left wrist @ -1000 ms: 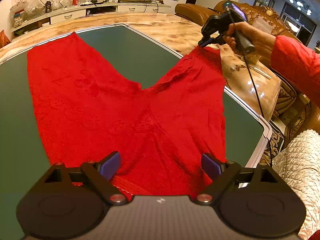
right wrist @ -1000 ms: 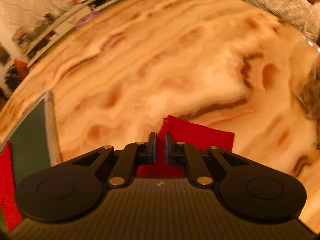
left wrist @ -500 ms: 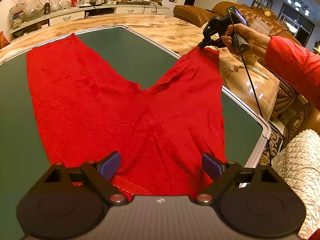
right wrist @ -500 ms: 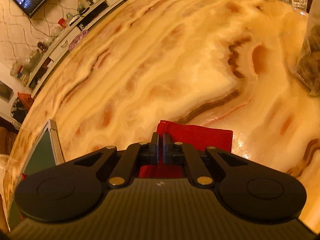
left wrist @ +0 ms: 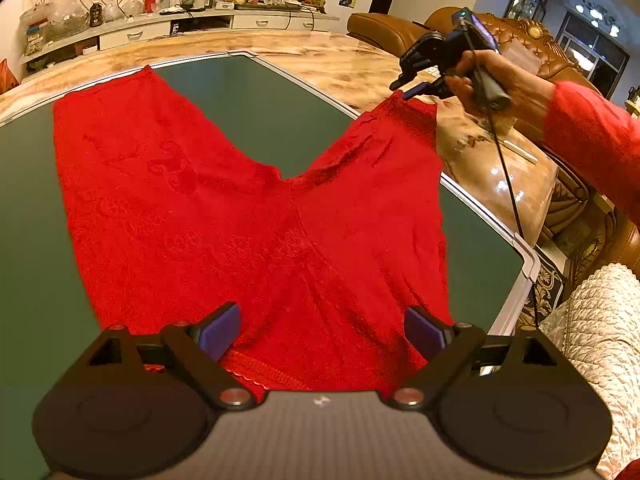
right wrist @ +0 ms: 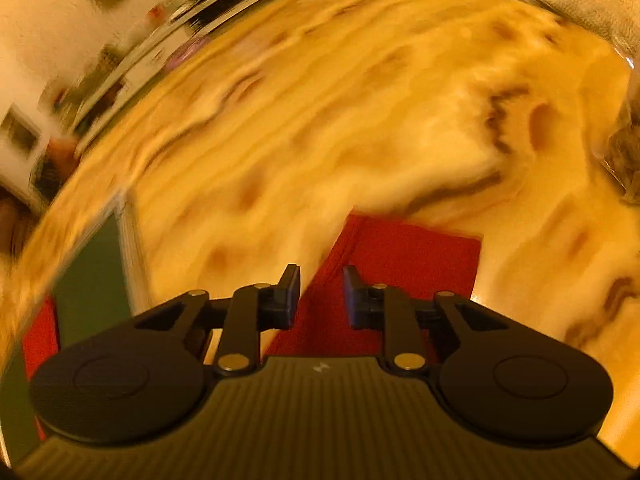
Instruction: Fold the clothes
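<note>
Across the dark green mat [left wrist: 248,92] on the marbled orange-cream stone table [left wrist: 320,60] lies a pair of red knitted trousers [left wrist: 224,216], spread flat with its two legs splayed apart in a V and its waistband nearest the left wrist camera. Left tongs [left wrist: 320,330] hang over that waistband with their blue-padded fingers [left wrist: 220,330] spread wide, holding nothing. At the far right leg's hem, which reaches past the mat's pale frame onto the bare stone, the right tongs [left wrist: 416,86] sit just at the cloth edge, gripped by a hand [left wrist: 492,80] in a red sleeve. From the right wrist view, blurred by motion, the right tongs [right wrist: 320,296] stand partly apart, the red hem [right wrist: 404,264] lying under and between the fingers without being pinched.
</note>
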A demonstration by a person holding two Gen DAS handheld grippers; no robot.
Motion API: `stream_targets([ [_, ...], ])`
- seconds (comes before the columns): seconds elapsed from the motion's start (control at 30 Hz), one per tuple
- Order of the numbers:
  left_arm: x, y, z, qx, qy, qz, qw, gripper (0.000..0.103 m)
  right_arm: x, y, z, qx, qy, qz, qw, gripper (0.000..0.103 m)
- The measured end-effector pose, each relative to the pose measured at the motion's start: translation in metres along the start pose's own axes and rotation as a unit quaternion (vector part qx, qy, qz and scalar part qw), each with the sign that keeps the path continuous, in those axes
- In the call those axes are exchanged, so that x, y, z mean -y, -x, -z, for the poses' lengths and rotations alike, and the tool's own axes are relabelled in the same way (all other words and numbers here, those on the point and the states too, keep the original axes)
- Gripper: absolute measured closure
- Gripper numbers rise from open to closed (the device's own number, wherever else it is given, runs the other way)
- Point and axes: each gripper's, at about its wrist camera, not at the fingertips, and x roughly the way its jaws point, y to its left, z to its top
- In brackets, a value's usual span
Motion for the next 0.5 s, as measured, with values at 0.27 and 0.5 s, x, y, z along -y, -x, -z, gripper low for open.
stream_targets([
  [0.27,0.000,-0.001,-0.001,-0.001,0.005,-0.001,1.0000,0.010,-0.082,0.048,0.096,-0.101,0.180,-0.067,0.976,0.075],
  [0.5,0.000,0.000,0.000,0.001,0.010,0.001,0.9999,0.010,-0.114,0.035,0.103,-0.169,0.175,-0.024,0.970,0.075],
])
